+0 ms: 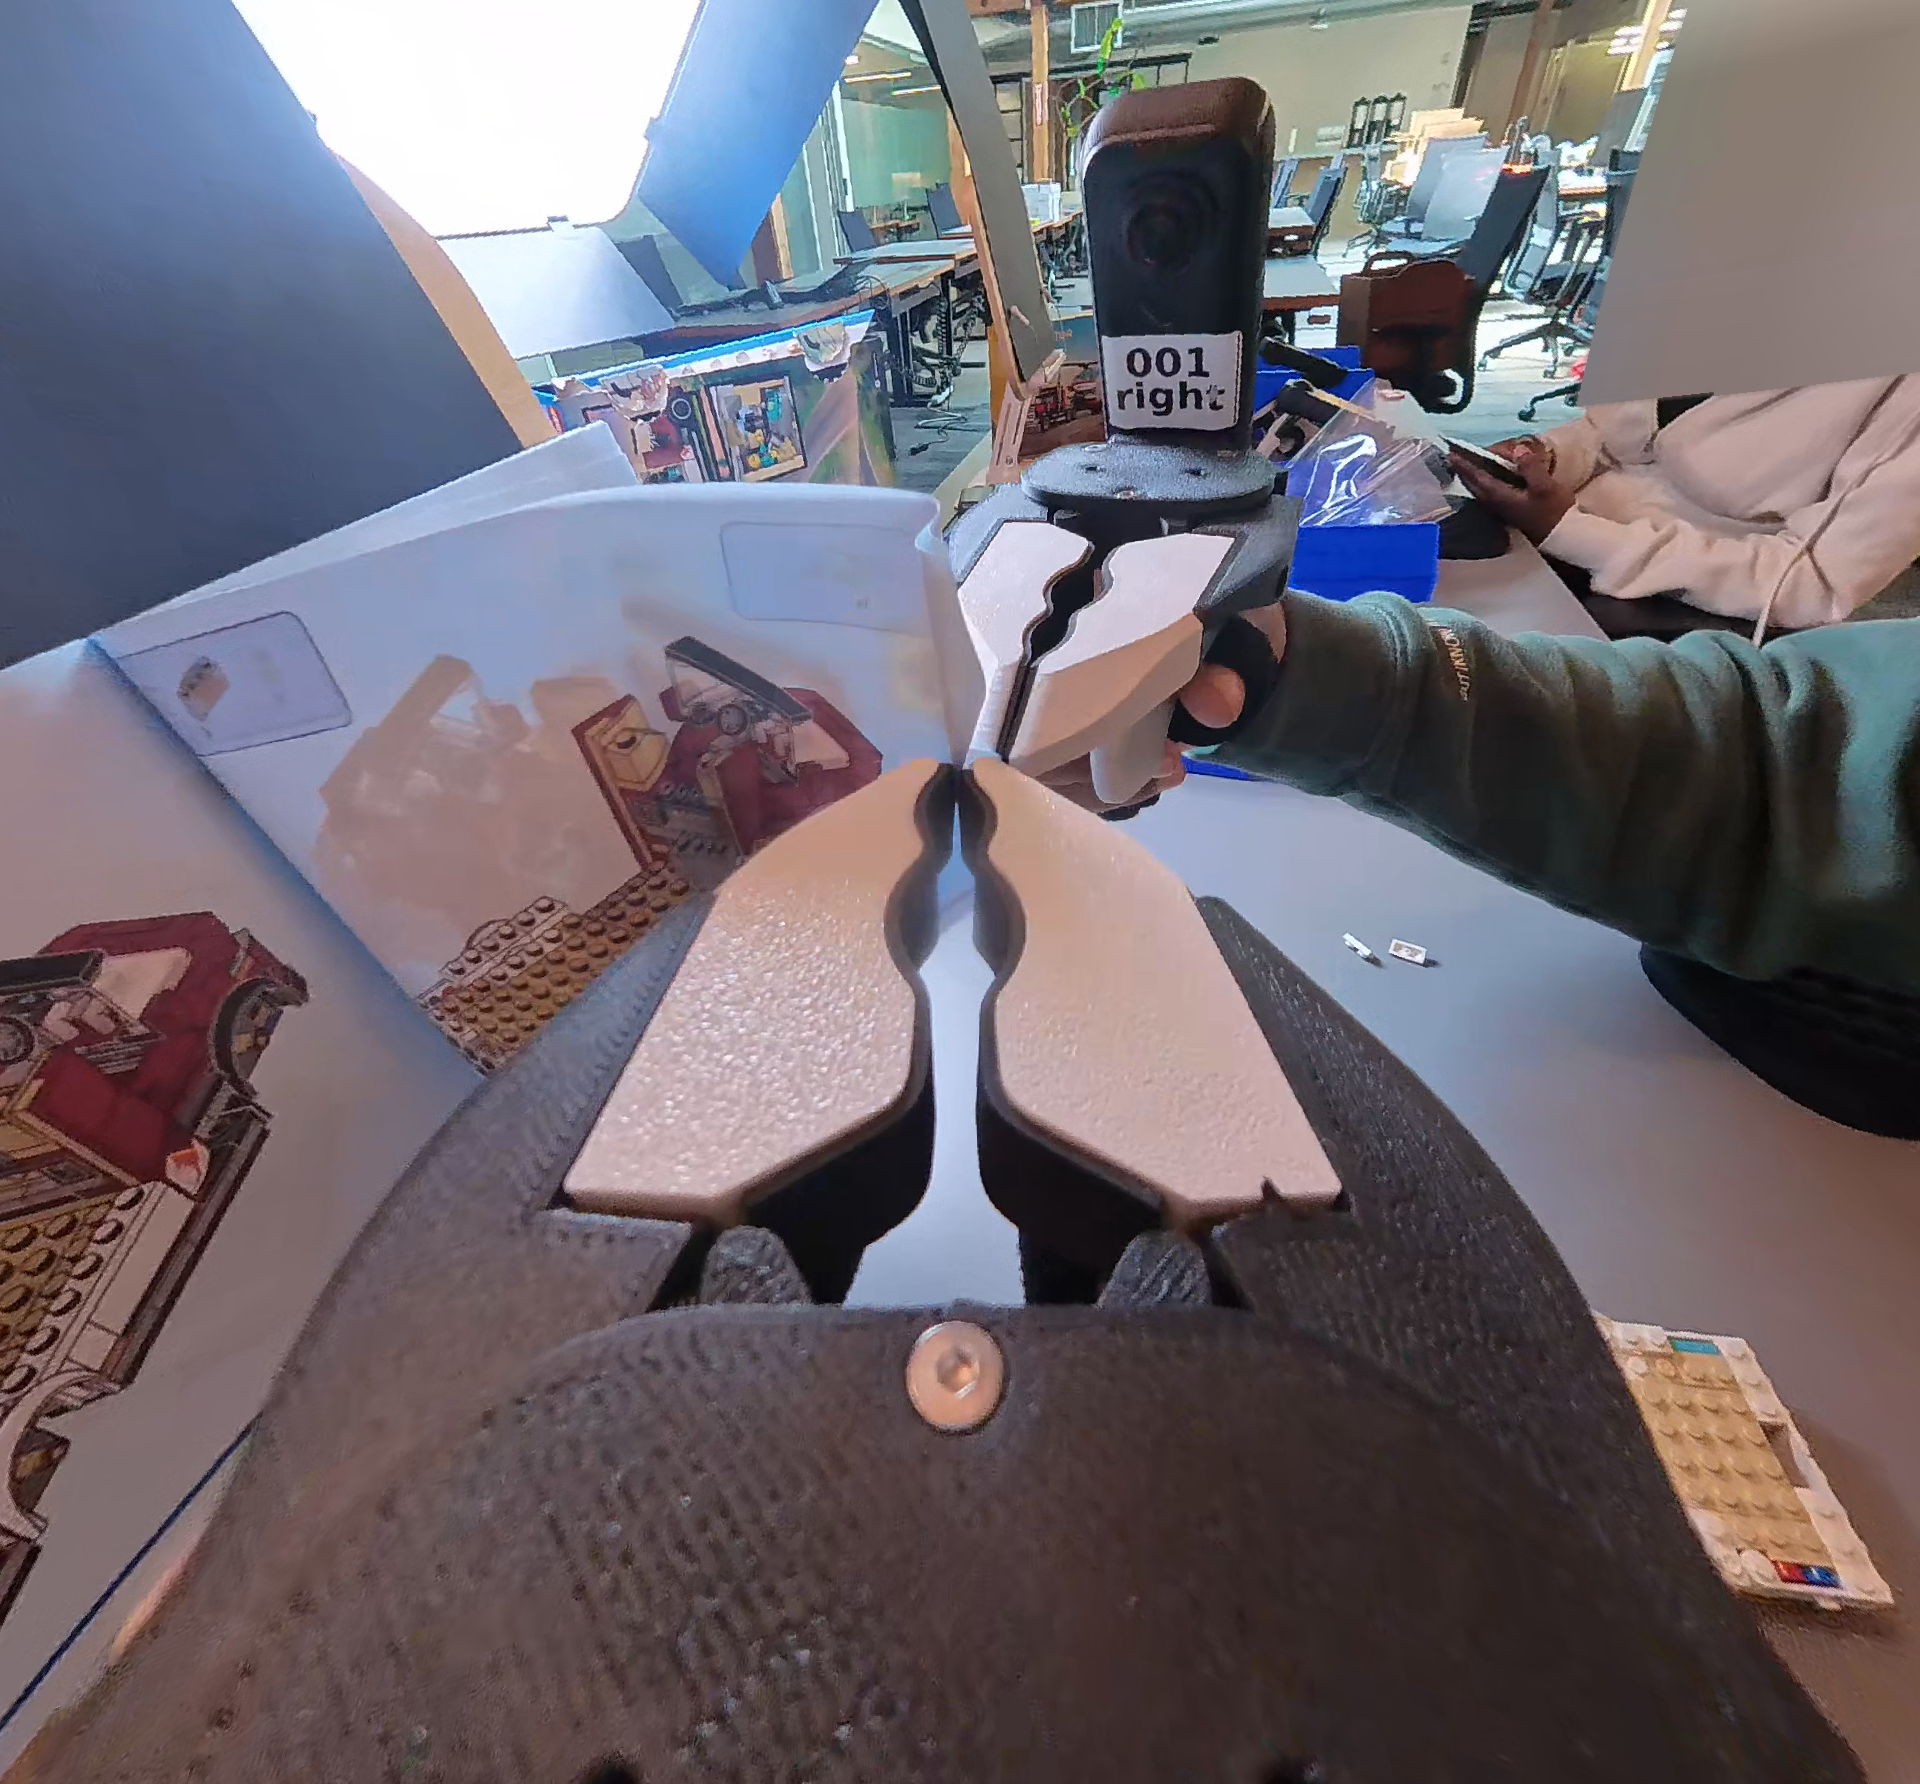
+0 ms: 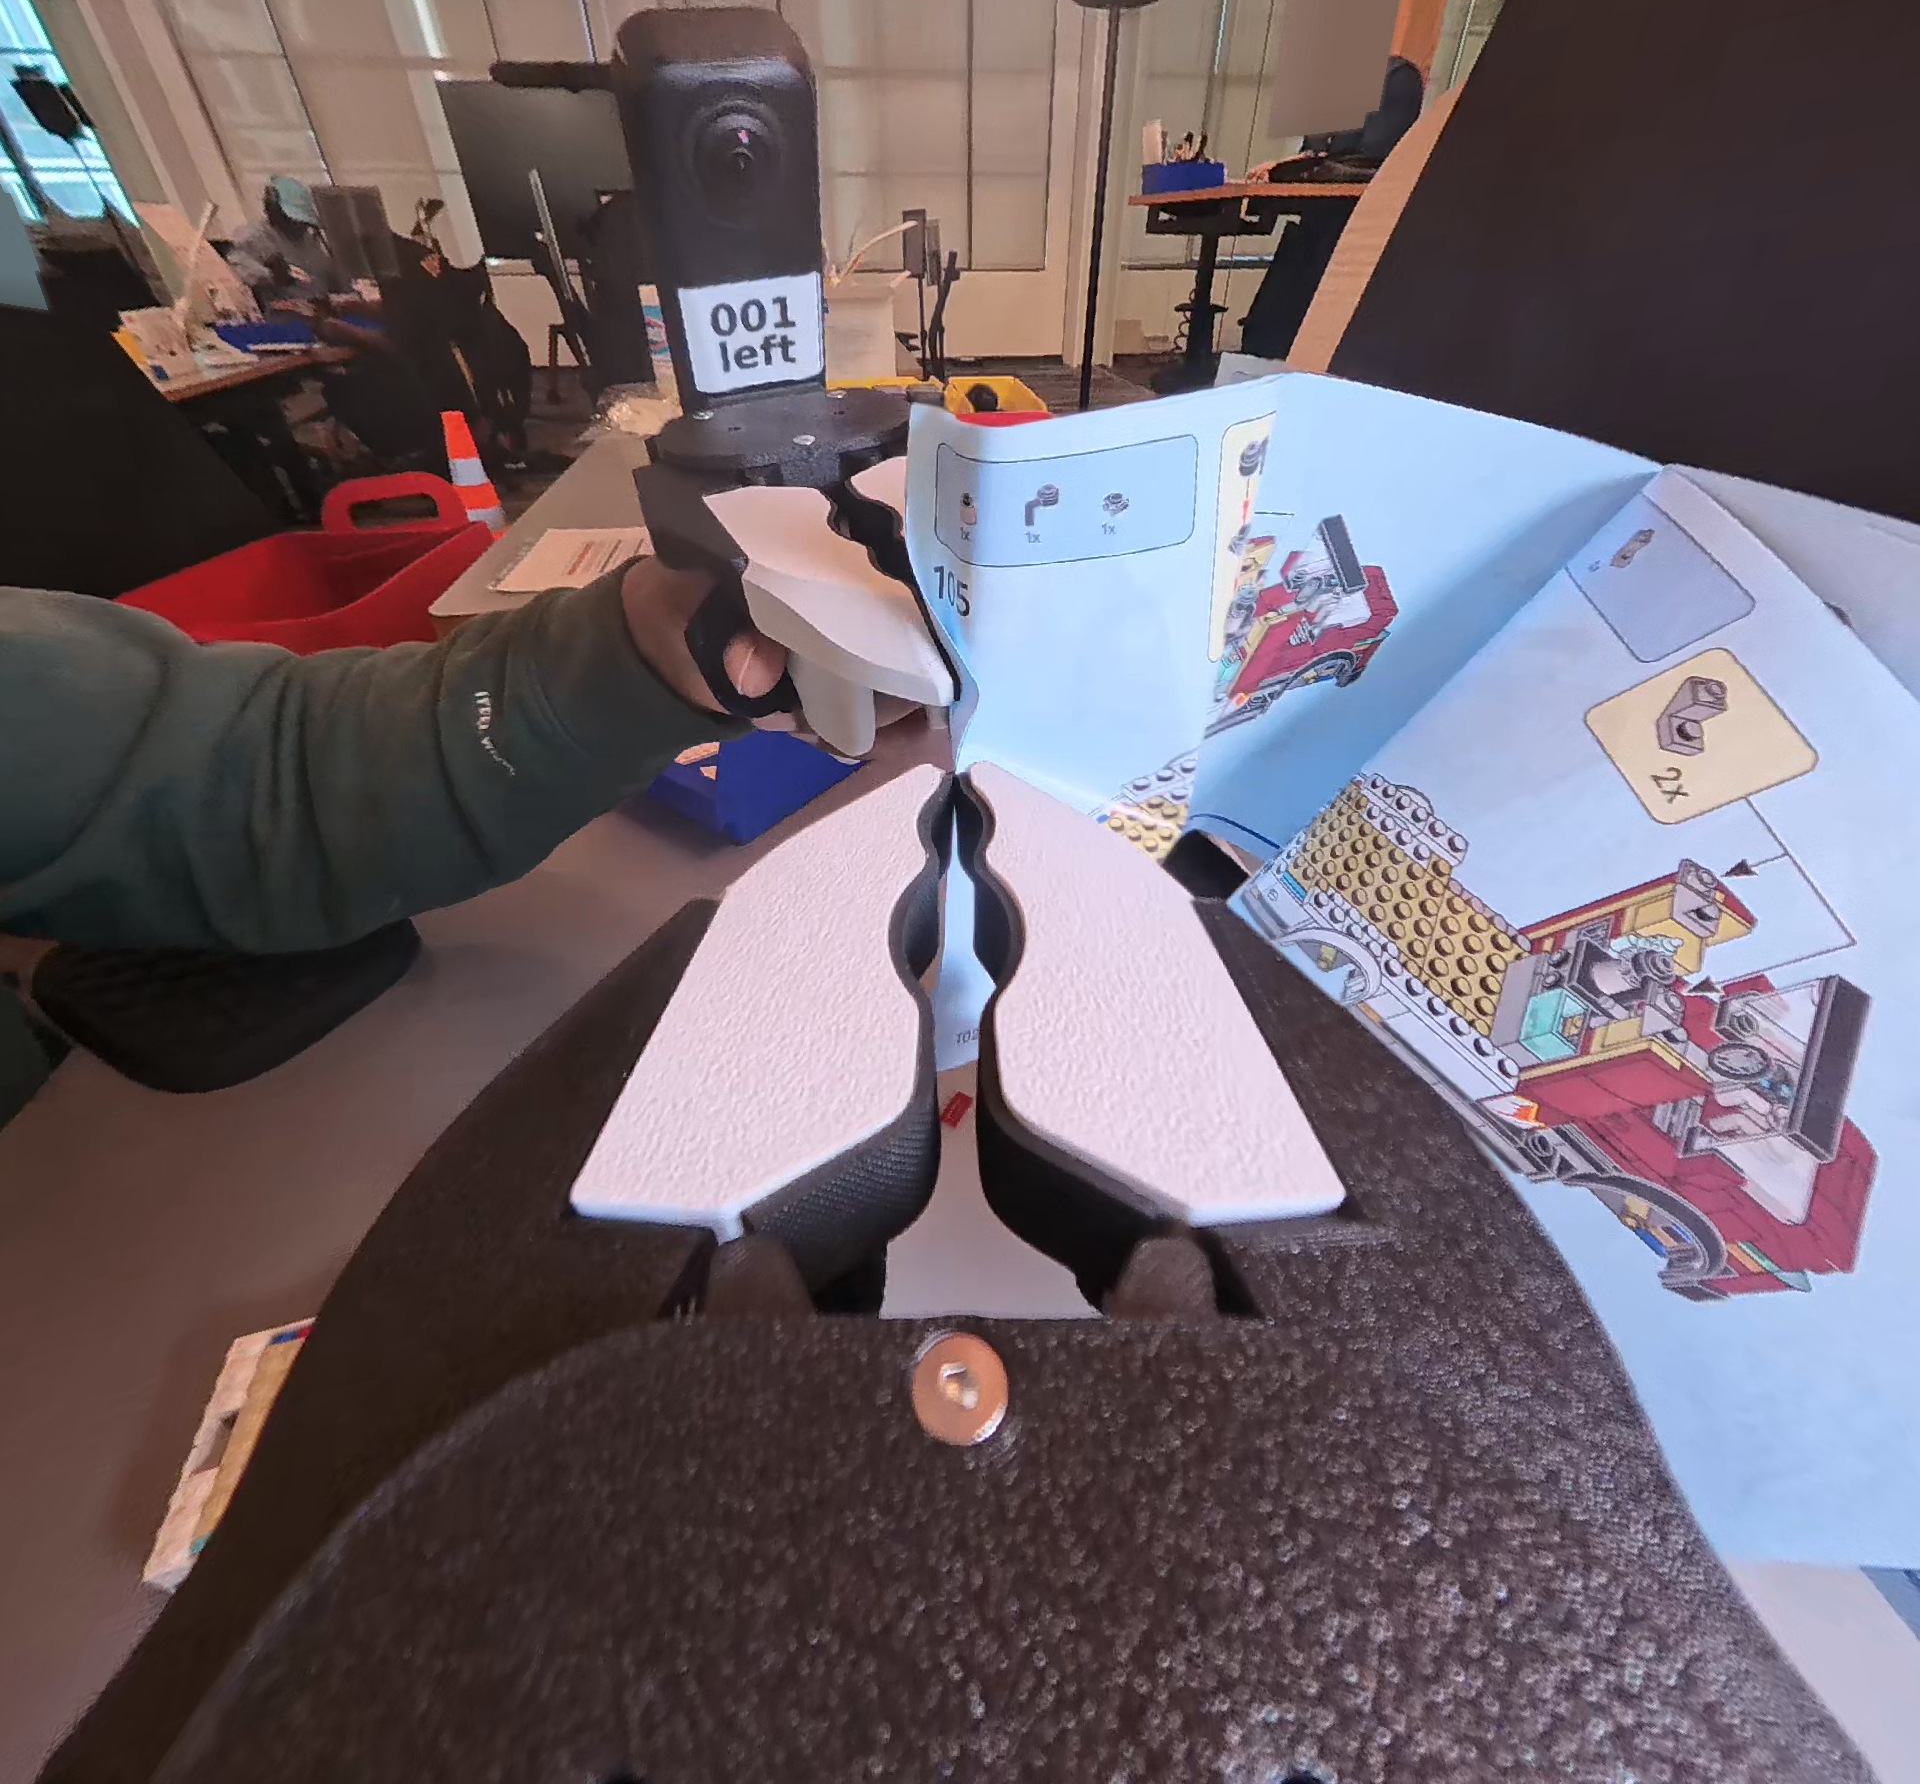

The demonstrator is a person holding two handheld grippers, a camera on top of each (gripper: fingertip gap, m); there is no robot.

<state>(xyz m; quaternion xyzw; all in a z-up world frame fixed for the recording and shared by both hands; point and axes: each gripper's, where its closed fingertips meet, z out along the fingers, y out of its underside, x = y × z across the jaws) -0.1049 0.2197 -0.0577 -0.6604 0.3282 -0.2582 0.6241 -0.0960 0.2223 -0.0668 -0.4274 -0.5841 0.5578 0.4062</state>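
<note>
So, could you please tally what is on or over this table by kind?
Grippers: 2 (left gripper, right gripper)
Instruction booklet: 1
Brick plate assembly: 1
Small loose pieces: 2 (first piece, second piece)
Total: 6

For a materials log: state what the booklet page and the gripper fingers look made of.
Booklet page: thin glossy printed paper, seemingly; it curls and creases where both grippers pinch it. Fingers: likely hard moulded or printed plastic, matt white, pebbled surface, with darker inner pads.
</note>
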